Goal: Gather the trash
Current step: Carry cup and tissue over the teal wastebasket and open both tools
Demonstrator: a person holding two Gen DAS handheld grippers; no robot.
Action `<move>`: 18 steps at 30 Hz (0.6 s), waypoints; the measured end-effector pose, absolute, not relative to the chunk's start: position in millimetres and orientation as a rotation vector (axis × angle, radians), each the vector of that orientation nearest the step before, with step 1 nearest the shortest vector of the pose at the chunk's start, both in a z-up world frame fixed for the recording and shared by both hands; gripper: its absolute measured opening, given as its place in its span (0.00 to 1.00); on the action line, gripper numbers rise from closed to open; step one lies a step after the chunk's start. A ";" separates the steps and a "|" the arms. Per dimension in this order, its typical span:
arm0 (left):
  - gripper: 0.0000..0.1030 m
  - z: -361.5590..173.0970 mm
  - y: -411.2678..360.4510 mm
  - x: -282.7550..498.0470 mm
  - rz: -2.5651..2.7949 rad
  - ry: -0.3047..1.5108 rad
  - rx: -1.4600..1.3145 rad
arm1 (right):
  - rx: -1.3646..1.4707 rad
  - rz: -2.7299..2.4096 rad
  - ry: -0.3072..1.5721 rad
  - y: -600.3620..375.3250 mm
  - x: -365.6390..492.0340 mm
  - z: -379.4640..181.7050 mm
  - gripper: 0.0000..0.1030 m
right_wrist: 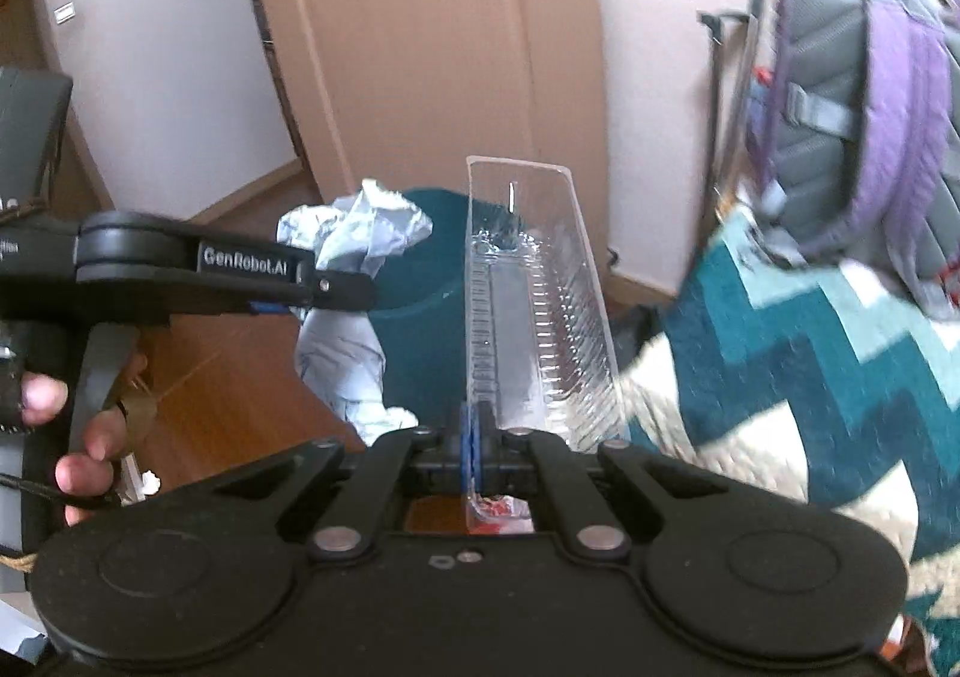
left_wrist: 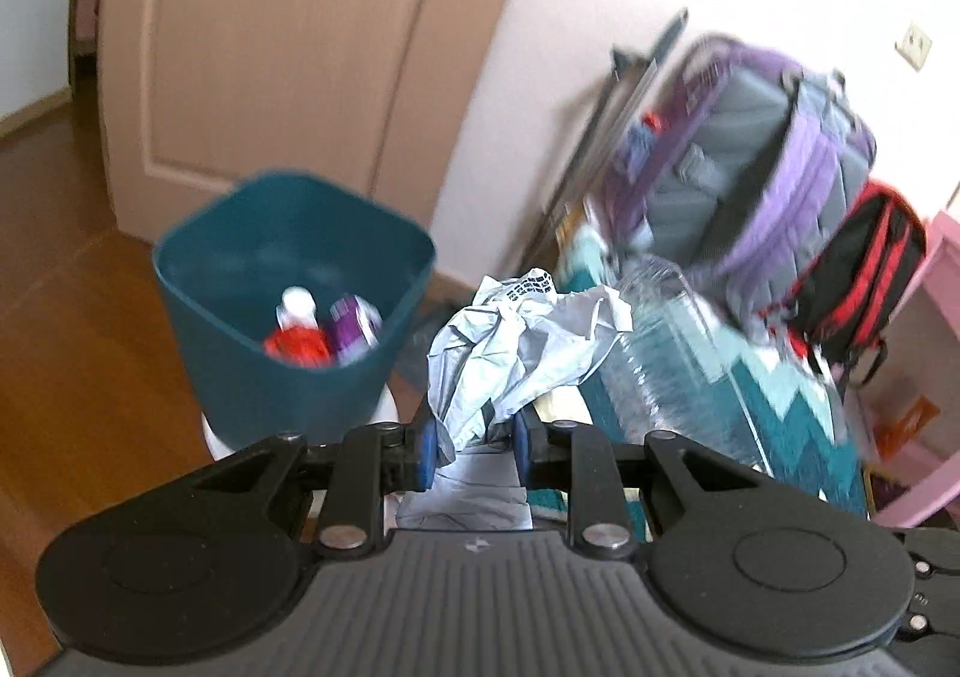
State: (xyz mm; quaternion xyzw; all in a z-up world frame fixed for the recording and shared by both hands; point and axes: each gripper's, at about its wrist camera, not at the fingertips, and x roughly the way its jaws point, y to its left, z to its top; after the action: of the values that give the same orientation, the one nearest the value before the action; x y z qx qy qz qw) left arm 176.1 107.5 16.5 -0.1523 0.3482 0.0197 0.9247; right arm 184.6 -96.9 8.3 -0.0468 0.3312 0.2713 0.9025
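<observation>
My left gripper (left_wrist: 474,446) is shut on a crumpled grey-white plastic bag (left_wrist: 516,347), held just right of a teal trash bin (left_wrist: 294,305). The bin holds a red-and-white bottle (left_wrist: 297,332) and a purple wrapper (left_wrist: 354,326). My right gripper (right_wrist: 477,440) is shut on the edge of a clear plastic tray (right_wrist: 534,305), which stands upright in front of the bin (right_wrist: 414,317). In the right wrist view the left gripper (right_wrist: 336,287) comes in from the left with the bag (right_wrist: 354,281) hanging from it over the bin's left side.
A purple-grey backpack (left_wrist: 750,155) and a red-black backpack (left_wrist: 852,269) rest on a teal zigzag blanket (left_wrist: 780,401) at the right. A clear tray (left_wrist: 666,353) lies beside the bag. A beige door (left_wrist: 282,35) stands behind the bin. Wooden floor (left_wrist: 72,317) lies to the left.
</observation>
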 end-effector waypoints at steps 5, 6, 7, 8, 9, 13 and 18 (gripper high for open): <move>0.23 39.3 131.6 186.3 0.076 0.659 -0.289 | -0.132 0.596 0.662 -60.1 199.3 23.8 0.01; 0.23 42.8 137.0 190.1 0.083 0.651 -0.279 | -0.138 0.603 0.660 -51.6 203.6 26.4 0.01; 0.23 46.1 143.2 193.4 0.090 0.644 -0.271 | -0.143 0.608 0.659 -45.0 207.0 28.9 0.01; 0.23 48.6 149.5 198.1 0.096 0.639 -0.264 | -0.149 0.613 0.658 -37.8 211.7 30.9 0.01; 0.23 50.5 155.8 202.1 0.103 0.637 -0.258 | -0.156 0.617 0.656 -30.1 217.0 32.5 0.01; 0.23 53.7 182.4 223.7 0.125 0.639 -0.239 | -0.187 0.622 0.670 -0.9 243.8 29.3 0.01; 0.23 41.8 207.8 252.7 0.158 0.668 -0.207 | -0.209 0.632 0.702 31.5 275.6 18.3 0.01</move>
State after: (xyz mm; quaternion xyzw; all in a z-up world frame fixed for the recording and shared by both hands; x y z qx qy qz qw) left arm 252.7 207.8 41.8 -0.1015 0.3271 0.0774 0.9363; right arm 275.6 31.5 18.3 -0.1006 0.3373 0.3038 0.8853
